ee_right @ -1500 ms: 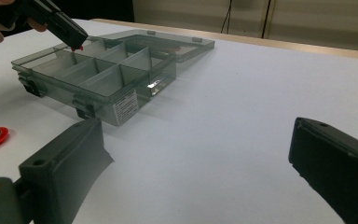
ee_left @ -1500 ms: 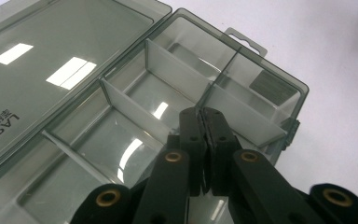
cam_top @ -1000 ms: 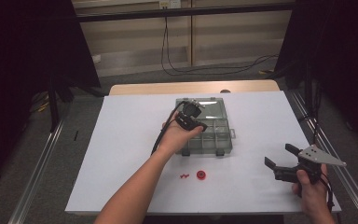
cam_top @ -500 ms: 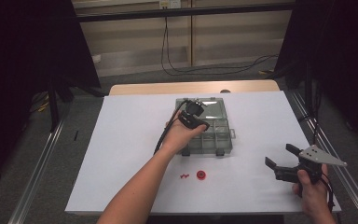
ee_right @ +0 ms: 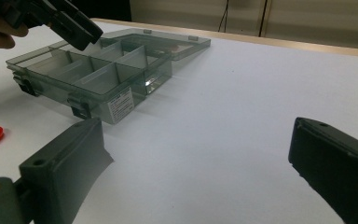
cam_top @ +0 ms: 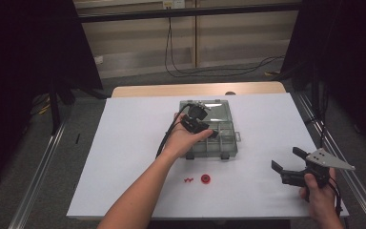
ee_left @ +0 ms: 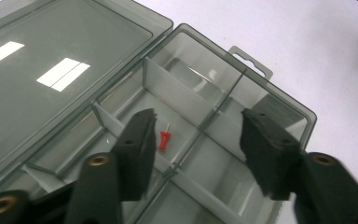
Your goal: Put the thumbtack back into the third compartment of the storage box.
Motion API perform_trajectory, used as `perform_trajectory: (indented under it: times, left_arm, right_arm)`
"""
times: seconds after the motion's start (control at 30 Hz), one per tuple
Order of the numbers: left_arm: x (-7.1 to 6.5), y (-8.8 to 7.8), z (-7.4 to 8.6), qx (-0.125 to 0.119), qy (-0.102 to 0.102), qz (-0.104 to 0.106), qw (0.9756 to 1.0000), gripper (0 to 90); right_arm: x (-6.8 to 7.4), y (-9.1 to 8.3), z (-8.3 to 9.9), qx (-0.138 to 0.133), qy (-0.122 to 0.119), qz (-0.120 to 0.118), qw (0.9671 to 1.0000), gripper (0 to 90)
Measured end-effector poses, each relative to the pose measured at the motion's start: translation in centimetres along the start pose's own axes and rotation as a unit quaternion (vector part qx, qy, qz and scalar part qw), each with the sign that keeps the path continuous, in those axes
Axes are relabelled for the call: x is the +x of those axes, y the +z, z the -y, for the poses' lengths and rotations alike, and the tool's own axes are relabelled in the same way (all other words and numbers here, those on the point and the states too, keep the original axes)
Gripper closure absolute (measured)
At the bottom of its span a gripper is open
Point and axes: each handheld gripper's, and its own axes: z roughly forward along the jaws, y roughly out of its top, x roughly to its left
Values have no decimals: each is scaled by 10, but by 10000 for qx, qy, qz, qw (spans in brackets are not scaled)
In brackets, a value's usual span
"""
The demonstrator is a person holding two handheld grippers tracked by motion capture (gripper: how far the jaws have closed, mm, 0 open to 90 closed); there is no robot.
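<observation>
A white worktop (cam_top: 124, 157) stands before dark curtains and a pale wall. Over the open organiser box (ee_left: 261, 100), the left gripper (ee_left: 196, 140) hangs with jaws spread and empty; a red pushpin (ee_left: 164, 139) lies loose in a compartment between them, so one piece looks sorted. Outward, another small red pin (cam_top: 188, 180) and a red disc (cam_top: 205, 179) wait on the worktop near the box, probably still to go in. The right gripper (cam_top: 293, 167) idles well apart, jaws spread, holding nothing.
</observation>
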Motion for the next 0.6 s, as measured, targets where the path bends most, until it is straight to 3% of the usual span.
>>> perform_trajectory:
  times: [0.07,0.23,0.4,0.6]
  left_arm:
    - [-2,-2,2,-85,-77,-123,9999,339]
    - [-4,-10,5,-257,-110,0,9996,192]
    - [-9,-16,8,-161,-30,91,9998,29]
    - [-12,-24,17,-231,55,92,9997,0]
  right_arm:
    - [0,0,0,0,-8,1,10000,33]
    - [1,0,0,2,-17,-1,10000,33]
    - [1,1,0,11,-35,-1,10000,33]
    - [1,0,0,5,-47,-7,10000,33]
